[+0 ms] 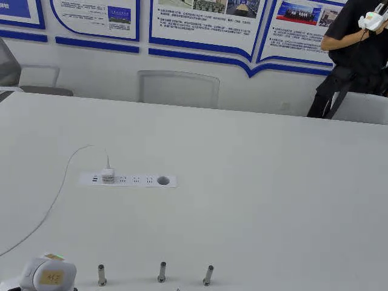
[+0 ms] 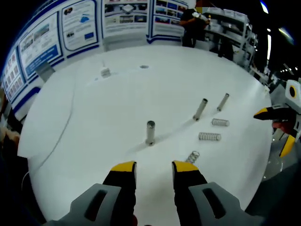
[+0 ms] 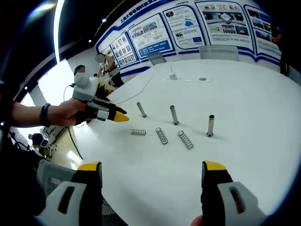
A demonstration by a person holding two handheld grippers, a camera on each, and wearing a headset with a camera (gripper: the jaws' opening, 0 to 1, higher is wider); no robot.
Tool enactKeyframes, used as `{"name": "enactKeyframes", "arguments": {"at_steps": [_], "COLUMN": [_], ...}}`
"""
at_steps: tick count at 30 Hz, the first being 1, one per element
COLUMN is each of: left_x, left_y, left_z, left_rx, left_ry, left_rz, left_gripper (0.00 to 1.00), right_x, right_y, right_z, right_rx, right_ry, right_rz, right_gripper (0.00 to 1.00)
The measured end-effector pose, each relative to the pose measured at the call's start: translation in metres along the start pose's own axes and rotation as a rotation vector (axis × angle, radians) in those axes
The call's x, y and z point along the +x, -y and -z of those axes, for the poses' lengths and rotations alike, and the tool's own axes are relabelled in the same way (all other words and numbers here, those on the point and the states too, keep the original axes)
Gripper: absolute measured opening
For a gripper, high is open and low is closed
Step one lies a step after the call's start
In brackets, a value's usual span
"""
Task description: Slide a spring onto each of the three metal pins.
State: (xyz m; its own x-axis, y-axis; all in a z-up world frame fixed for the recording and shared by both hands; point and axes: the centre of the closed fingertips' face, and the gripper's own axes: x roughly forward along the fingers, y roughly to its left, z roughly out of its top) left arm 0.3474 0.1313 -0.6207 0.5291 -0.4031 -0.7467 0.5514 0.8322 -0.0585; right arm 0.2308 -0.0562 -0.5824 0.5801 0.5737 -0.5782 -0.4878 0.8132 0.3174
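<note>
Three metal pins stand upright in a row on the white table: left pin (image 1: 101, 274), middle pin (image 1: 162, 271), right pin (image 1: 208, 274). From the left gripper view, the nearest pin (image 2: 150, 132) is straight ahead of my left gripper (image 2: 154, 166), which is open a little and holds nothing. Three springs lie flat in front of the pins: one (image 2: 192, 156) close to my left fingertips, then two more (image 2: 209, 136) (image 2: 220, 122). My right gripper (image 3: 151, 166) is wide open and empty, well back from the springs (image 3: 162, 135) and pins (image 3: 174, 114).
A socket strip (image 1: 128, 179) is set into the table's middle, with a white charger (image 1: 108, 176) and its cable trailing left. Chairs (image 1: 178, 88) line the far edge. A person in black (image 1: 357, 54) stands at the back right.
</note>
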Motion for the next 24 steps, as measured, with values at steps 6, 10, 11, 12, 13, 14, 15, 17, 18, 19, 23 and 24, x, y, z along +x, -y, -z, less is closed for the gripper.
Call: {"name": "enactKeyframes", "arguments": {"at_steps": [6, 10, 11, 12, 13, 14, 15, 17, 18, 19, 23, 24], "left_x": [-0.013, -0.018, -0.019, -0.02, -0.02, -0.021, -0.023, -0.027, -0.029, -0.032, -0.04, -0.042], "left_y": [0.001, 0.003, 0.004, 0.005, 0.004, 0.004, 0.004, 0.004, 0.003, 0.003, 0.005, 0.007], "left_z": [0.006, 0.01, 0.01, 0.012, 0.013, 0.016, 0.017, 0.021, 0.022, 0.024, 0.032, 0.034], "left_rx": [-0.018, -0.017, -0.019, -0.022, -0.024, -0.025, -0.025, -0.026, -0.027, -0.029, -0.037, -0.037], "left_ry": [0.006, 0.009, 0.017, 0.018, 0.017, 0.014, 0.013, 0.015, 0.016, 0.018, 0.025, 0.028], "left_rz": [0.003, 0.008, 0.015, 0.022, 0.026, 0.026, 0.027, 0.028, 0.028, 0.029, 0.038, 0.041], "left_gripper": [0.35, 0.38, 0.39, 0.41, 0.42, 0.44, 0.45, 0.45, 0.45, 0.46, 0.49, 0.5], "right_x": [0.004, 0.005, 0.005, 0.005, 0.006, 0.006, 0.007, 0.009, 0.009, 0.009, 0.012, 0.013], "right_y": [-0.001, -0.001, -0.002, -0.002, -0.003, -0.004, -0.005, -0.006, -0.006, -0.007, -0.007, -0.007], "right_z": [-0.006, -0.007, -0.006, -0.006, -0.005, -0.002, 0.0, 0.003, 0.003, 0.003, 0.001, 0.0], "right_rx": [-0.003, -0.007, -0.007, -0.005, -0.003, -0.005, -0.01, -0.014, -0.013, -0.014, -0.017, -0.017], "right_ry": [0.008, 0.006, 0.006, 0.008, 0.007, -0.003, -0.011, -0.018, -0.018, -0.019, -0.018, -0.017], "right_rz": [-0.009, -0.012, -0.013, -0.014, -0.016, -0.02, -0.022, -0.026, -0.029, -0.032, -0.04, -0.041], "right_gripper": [0.89, 0.89, 0.89, 0.89, 0.89, 0.89, 0.89, 0.89, 0.89, 0.89, 0.89, 0.89]}}
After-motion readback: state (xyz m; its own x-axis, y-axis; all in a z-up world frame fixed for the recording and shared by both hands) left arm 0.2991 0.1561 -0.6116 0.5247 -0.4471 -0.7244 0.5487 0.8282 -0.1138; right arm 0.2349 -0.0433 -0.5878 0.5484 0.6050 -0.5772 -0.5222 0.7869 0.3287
